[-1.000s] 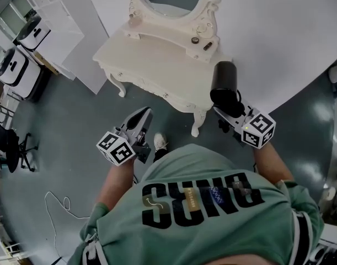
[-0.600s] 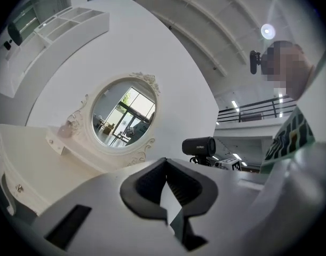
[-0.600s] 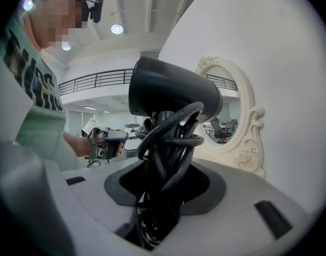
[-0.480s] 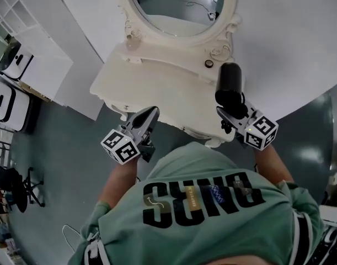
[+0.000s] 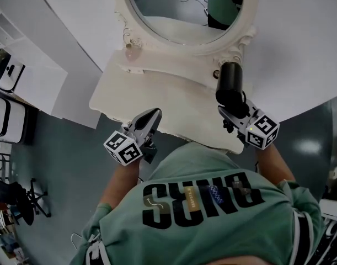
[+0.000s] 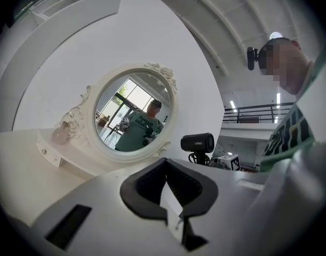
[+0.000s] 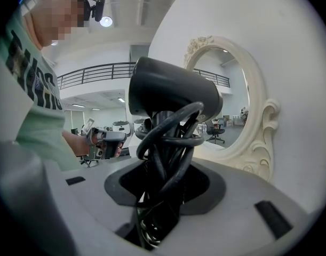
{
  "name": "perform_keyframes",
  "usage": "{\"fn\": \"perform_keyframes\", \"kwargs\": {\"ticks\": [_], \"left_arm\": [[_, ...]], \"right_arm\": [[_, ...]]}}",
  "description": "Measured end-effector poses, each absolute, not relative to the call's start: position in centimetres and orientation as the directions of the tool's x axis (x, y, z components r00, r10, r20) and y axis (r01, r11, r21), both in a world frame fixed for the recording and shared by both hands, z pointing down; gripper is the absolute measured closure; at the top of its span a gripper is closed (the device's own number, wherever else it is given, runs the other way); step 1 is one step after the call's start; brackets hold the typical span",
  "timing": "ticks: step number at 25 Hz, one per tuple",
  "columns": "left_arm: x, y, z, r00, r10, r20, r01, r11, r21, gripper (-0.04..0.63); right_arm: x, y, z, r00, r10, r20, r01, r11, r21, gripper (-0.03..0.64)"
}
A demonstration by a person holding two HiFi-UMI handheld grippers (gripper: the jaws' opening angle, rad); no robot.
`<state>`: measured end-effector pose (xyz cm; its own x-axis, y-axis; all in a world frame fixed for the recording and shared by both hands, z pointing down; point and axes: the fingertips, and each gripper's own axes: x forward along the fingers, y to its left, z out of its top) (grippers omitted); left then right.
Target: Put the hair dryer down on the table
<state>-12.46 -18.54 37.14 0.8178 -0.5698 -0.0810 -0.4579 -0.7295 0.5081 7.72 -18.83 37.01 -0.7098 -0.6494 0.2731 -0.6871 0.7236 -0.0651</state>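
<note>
The black hair dryer (image 5: 230, 81) stands upright over the right back part of the white dressing table (image 5: 174, 101), its barrel near the mirror frame. My right gripper (image 5: 234, 110) is shut on its handle, and the black cord is wound around that handle (image 7: 168, 143). In the right gripper view the barrel (image 7: 173, 92) fills the middle and hides the fingertips. My left gripper (image 5: 153, 116) hovers over the table's front edge, shut and empty. Its jaws meet in a point (image 6: 167, 183), and the dryer (image 6: 197, 142) shows beyond them to the right.
An oval mirror (image 5: 185, 10) in a carved white frame stands at the table's back. A small pink thing (image 5: 130, 51) and a small dark round thing (image 5: 216, 74) sit on its low shelf. White cabinets (image 5: 25, 76) stand left; an office chair (image 5: 14, 195) is on the floor.
The person has walked up to the dressing table. Both grippers moved from above the floor to above the tabletop, the dryer still held upright in the right one.
</note>
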Motion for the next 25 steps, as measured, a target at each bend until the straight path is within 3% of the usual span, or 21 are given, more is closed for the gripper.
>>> {"fn": "perform_keyframes", "kwargs": {"ticks": [17,25], "left_arm": [[-5.6,-22.6,38.2,0.661,-0.748,-0.051,-0.631,-0.592,0.501,0.595],[-7.8,-21.6,38.8,0.639,-0.768,-0.046,-0.660,-0.578,0.480,0.595]], "right_arm": [[13.6,-24.3,39.2,-0.824,-0.456,0.337,-0.490,0.872,-0.019,0.468],[10.6,-24.5,40.2,-0.794,-0.421,0.439,-0.454,0.891,0.035,0.469]]}}
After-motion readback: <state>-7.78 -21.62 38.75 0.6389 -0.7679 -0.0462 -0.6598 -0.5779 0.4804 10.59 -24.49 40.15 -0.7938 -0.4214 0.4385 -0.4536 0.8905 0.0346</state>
